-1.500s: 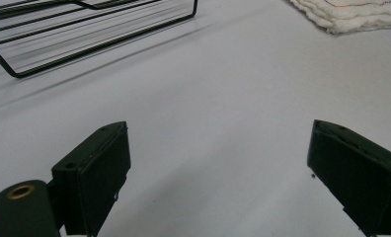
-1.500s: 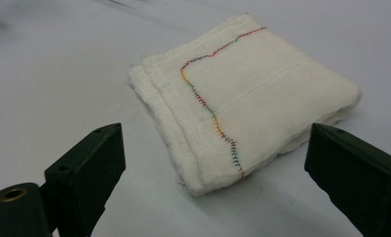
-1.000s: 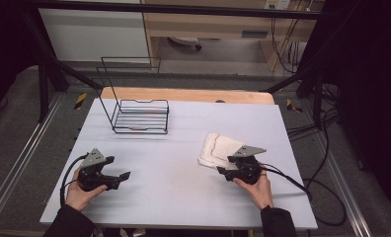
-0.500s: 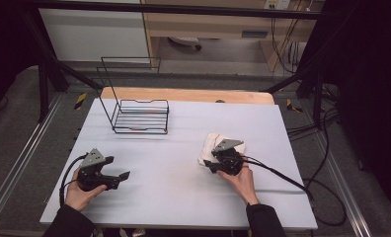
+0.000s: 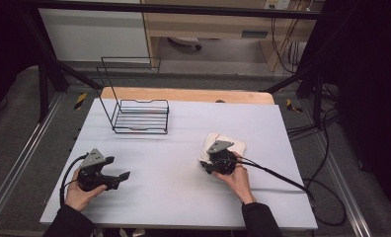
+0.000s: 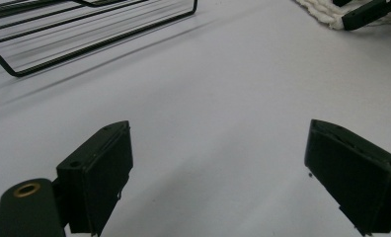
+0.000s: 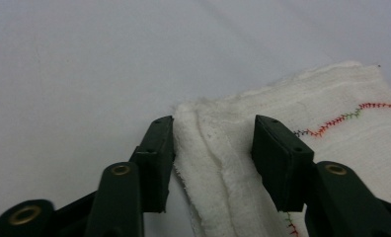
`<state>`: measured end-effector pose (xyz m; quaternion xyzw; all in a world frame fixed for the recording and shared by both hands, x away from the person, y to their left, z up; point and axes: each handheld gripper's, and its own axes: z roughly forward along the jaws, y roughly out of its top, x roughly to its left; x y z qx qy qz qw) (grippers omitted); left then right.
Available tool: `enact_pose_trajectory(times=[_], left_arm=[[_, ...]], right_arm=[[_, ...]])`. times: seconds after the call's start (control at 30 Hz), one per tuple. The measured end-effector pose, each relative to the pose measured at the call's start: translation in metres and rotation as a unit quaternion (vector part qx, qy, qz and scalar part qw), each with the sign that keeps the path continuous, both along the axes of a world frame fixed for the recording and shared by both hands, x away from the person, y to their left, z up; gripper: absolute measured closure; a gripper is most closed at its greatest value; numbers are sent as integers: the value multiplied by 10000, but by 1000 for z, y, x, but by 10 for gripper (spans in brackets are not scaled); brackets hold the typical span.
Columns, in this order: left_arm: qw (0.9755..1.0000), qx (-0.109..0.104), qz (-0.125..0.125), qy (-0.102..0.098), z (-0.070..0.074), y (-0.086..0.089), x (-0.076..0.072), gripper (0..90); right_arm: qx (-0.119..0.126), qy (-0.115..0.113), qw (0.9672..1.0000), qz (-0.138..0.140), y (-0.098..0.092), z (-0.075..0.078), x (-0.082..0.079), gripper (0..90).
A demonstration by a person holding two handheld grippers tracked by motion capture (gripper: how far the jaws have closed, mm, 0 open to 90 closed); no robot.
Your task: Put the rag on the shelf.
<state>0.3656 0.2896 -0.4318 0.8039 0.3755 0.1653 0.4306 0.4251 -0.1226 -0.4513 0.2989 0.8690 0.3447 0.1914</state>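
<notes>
**Right tool straddles the edge of a folded white cloth**

A folded white cloth (image 5: 230, 145) lies on the right half of the pale tabletop (image 5: 183, 163), nearer the person than the wire rack. The right tool (image 5: 209, 164) sits at the cloth's near-left edge, held by the person's right hand (image 5: 238, 178). In the right gripper view the cloth (image 7: 302, 148) runs up between the 2 black jaws: the left jaw stands just beside the frayed fold, the right jaw rests over the top layer. The jaws have just been closing, with the cloth between them, and now stand about half open; whether the pads press on the fabric cannot be told. A zigzag line of red, green and dark stitching (image 7: 346, 118) crosses the cloth; no brand, label or readable writing shows on it.

The left tool (image 5: 115, 177) rests low over the near-left part of the tabletop in the left hand (image 5: 80, 195), well apart from the cloth. In the left gripper view its 2 jaws are spread wide with bare tabletop (image 6: 223, 123) between them, holding nothing.

A black wire rack (image 5: 139, 116) stands at the far left of the tabletop, in front of a wooden strip (image 5: 183, 95) along the far edge.
</notes>
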Motion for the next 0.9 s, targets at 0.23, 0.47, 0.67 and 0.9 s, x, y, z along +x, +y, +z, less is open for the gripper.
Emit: enact_pose_trajectory(times=[0.23, 0.47, 0.67, 0.9], left_arm=[[10000, -10, 6, 16, 0, 0, 0, 114], [10000, -16, 9, 28, 0, 0, 0, 115], [10000, -9, 2, 25, 0, 1, 0, 117], [10000, -9, 11, 26, 0, 1, 0, 118]], right_arm=[[-230, -138, 9996, 18, 1, 1, 1, 628], [-462, -207, 9987, 9, 2, 3, 4, 750], [-318, -96, 9994, -131, 0, 5, 6, 785], [-104, -125, 9998, -149, -1, 11, 3, 797]])
